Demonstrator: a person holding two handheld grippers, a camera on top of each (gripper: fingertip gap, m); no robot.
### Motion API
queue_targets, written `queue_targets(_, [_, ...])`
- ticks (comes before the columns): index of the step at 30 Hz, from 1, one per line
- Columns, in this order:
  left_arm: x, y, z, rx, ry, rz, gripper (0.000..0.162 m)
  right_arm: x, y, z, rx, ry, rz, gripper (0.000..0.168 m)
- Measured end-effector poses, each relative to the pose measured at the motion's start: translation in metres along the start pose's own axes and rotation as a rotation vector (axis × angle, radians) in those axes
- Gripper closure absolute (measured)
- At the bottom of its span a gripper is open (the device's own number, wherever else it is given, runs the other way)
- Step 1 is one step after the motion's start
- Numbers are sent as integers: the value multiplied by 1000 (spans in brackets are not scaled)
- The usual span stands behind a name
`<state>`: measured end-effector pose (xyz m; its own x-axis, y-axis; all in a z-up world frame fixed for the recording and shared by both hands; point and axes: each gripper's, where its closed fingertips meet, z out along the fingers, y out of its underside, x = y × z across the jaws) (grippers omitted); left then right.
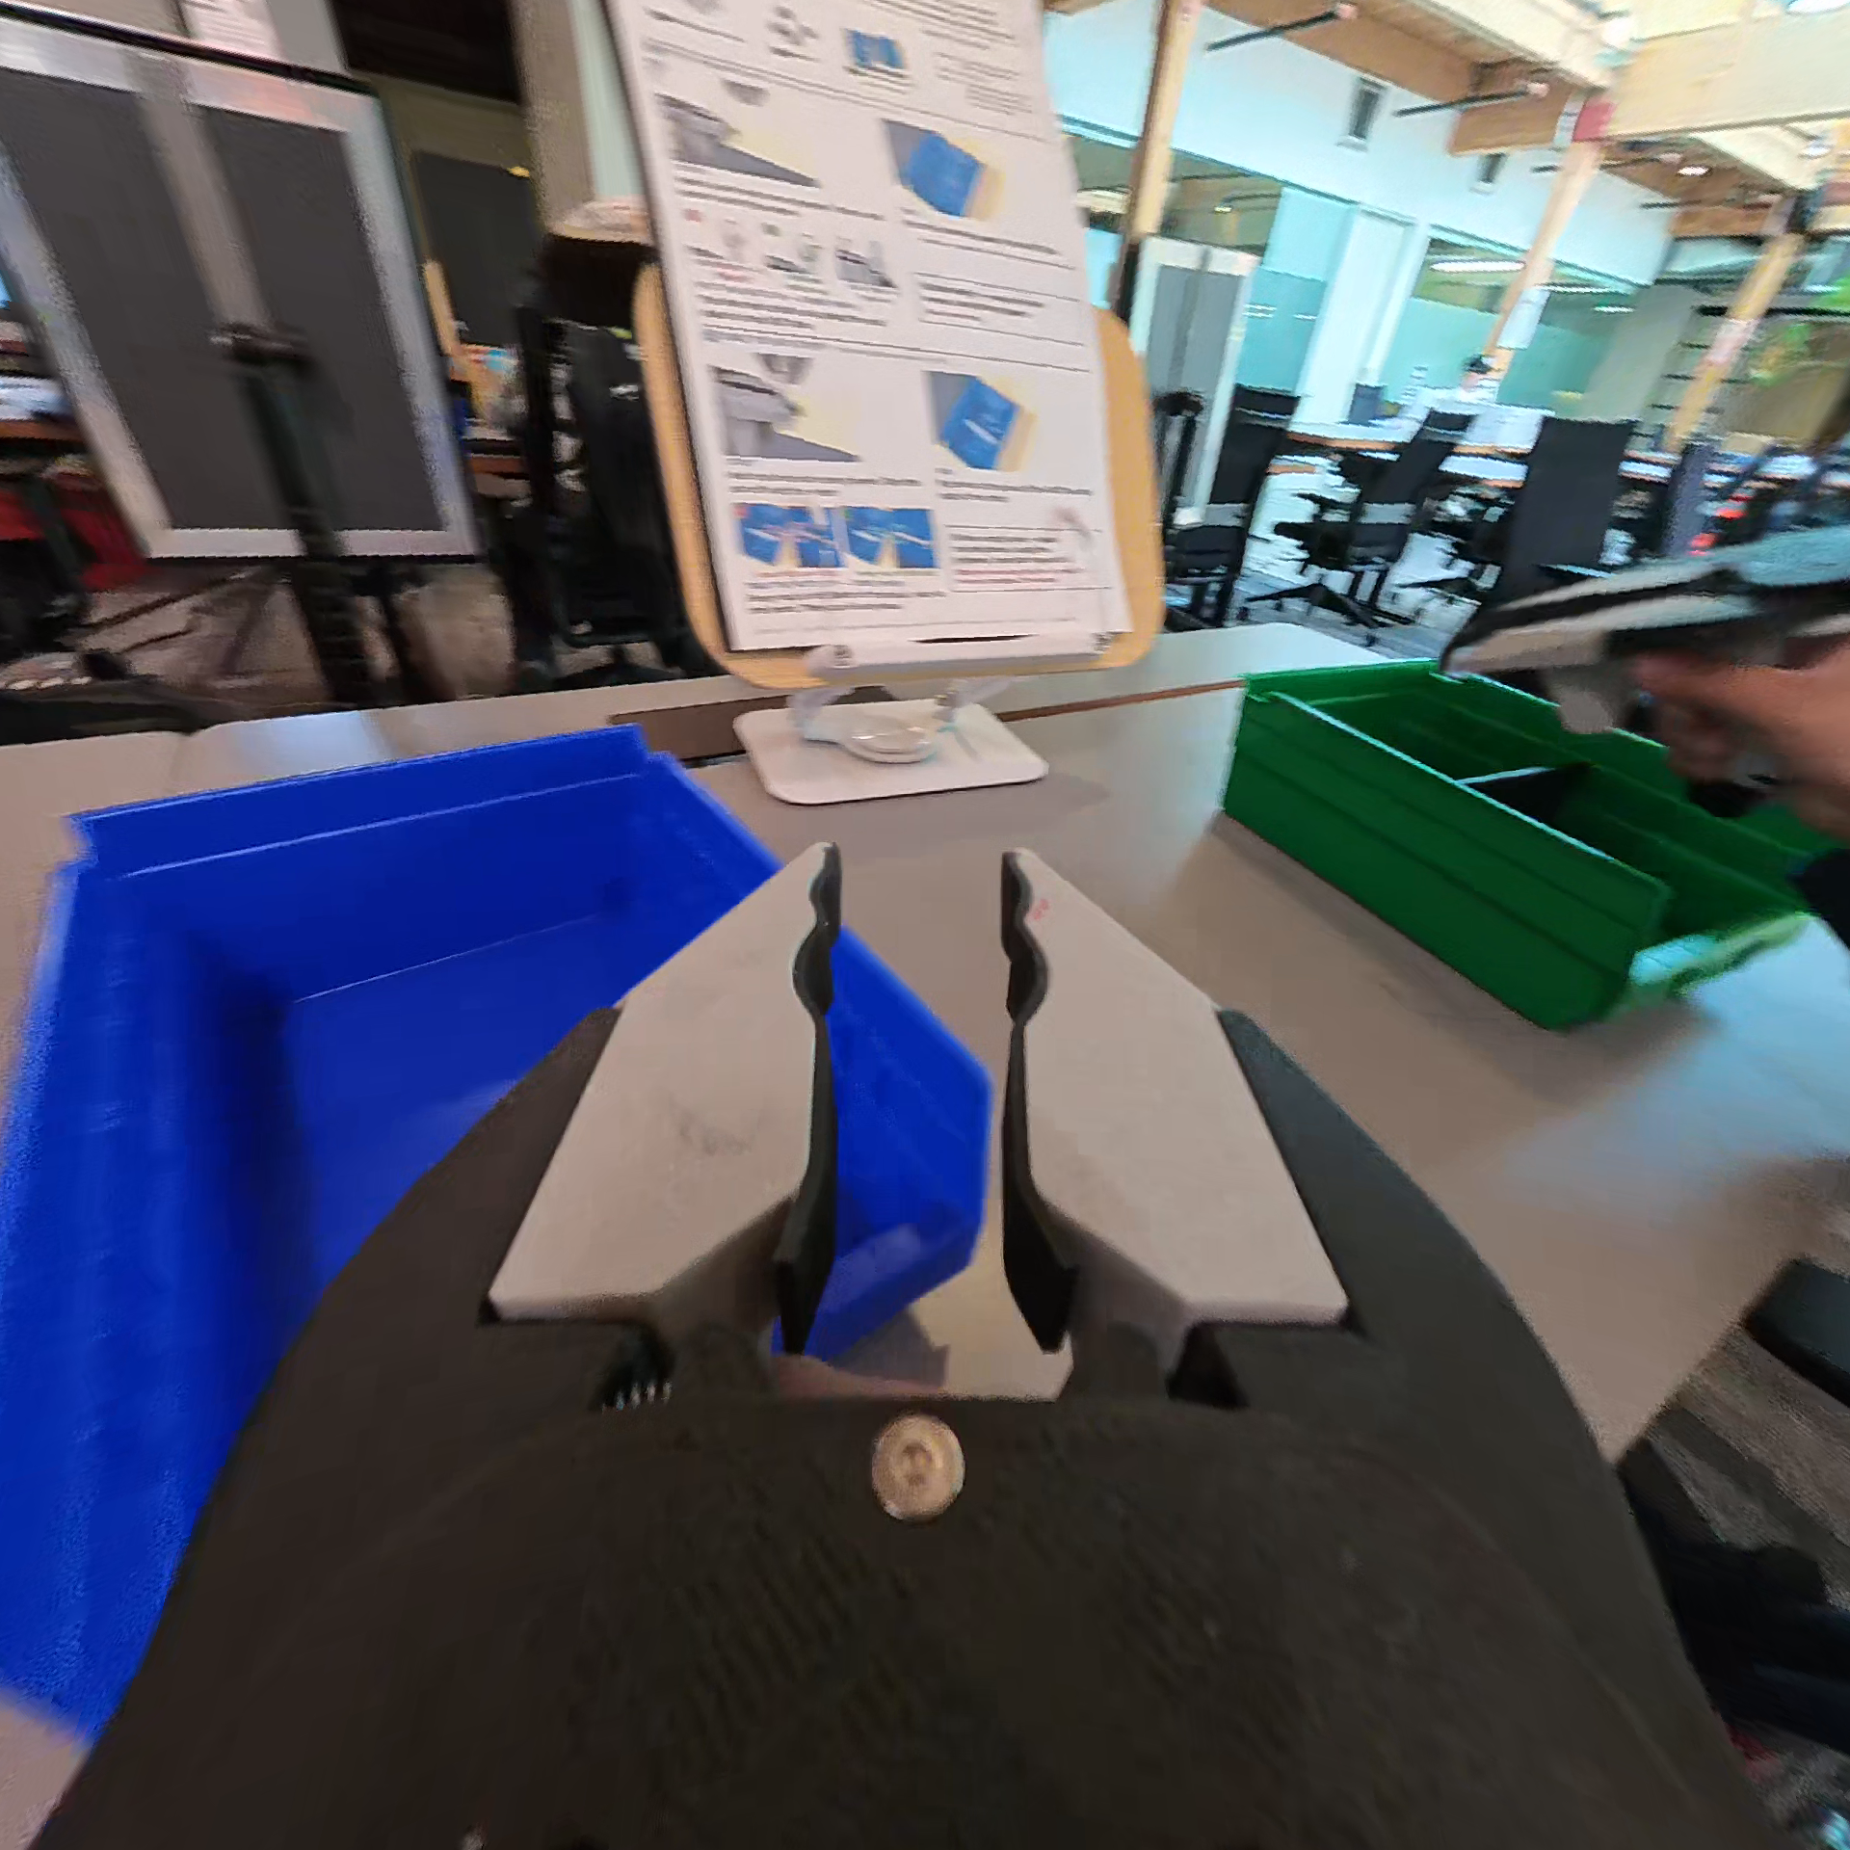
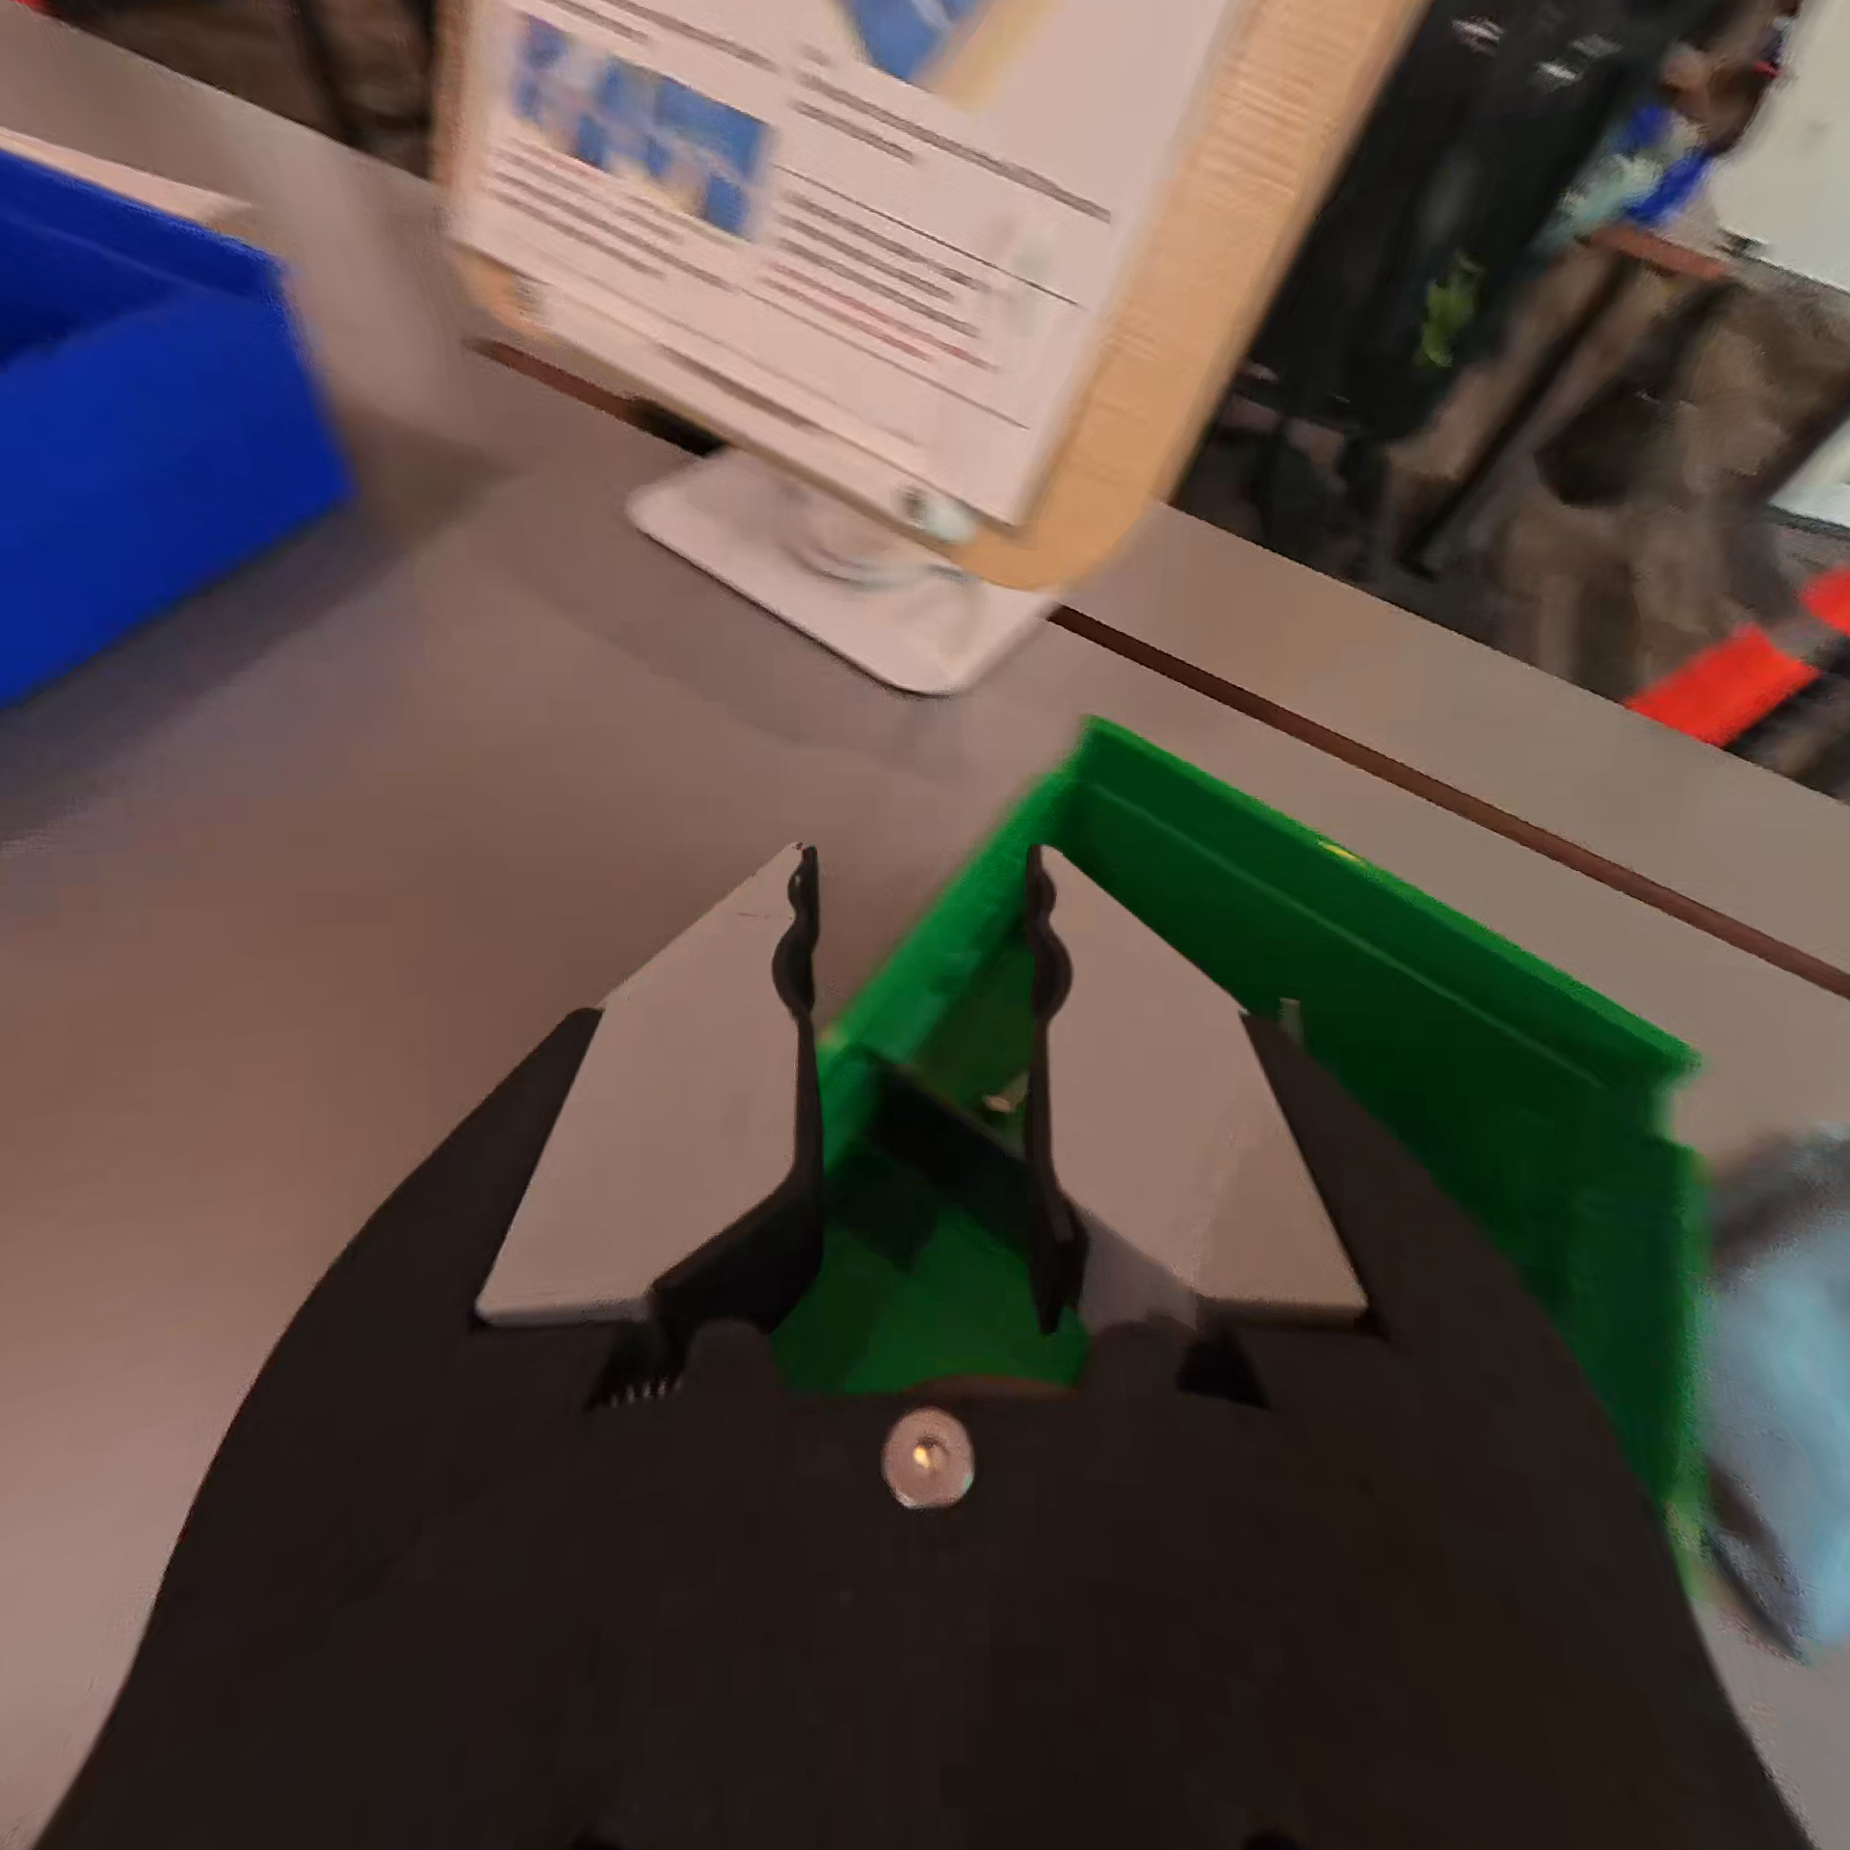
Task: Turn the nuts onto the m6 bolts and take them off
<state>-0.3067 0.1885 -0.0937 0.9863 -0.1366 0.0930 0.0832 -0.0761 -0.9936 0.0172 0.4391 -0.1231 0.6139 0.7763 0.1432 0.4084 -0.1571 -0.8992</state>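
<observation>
Both empty and spread, my right claw (image 2: 916,871) hung over the green bin (image 2: 1402,961), my left claw (image 1: 921,871) beside the blue bin (image 1: 350,901); small, hard, slippery bolts probably need gripping by the shank.

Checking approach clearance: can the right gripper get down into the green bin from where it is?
Probably yes. The right gripper is open and empty, right over the near corner of the green bin, which has no lid. Only the black divider inside might crowd it. The contents are too blurred to make out.
</observation>
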Motion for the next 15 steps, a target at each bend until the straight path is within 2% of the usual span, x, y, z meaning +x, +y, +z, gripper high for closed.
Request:
queue_targets(1, [-12, 1, -4, -4, -36, -1, 132, -31, -7, -5, 37, -96, -5, 127])
queue_targets(4, [-42, 14, -11, -65, -131, 15, 128, -120, -15, -25, 101, -396, -29, 121])
queue_targets(6, [-56, 25, -11, -114, -164, 19, 127, -160, -9, -39, 105, -526, -75, 119])
queue_targets(11, [-73, 61, 4, -275, -154, 39, 127, -203, 6, -54, 104, -635, -108, 121])
queue_targets(15, [-88, 73, 19, -420, -105, 71, 127, -226, 20, -52, 99, -690, -115, 123])
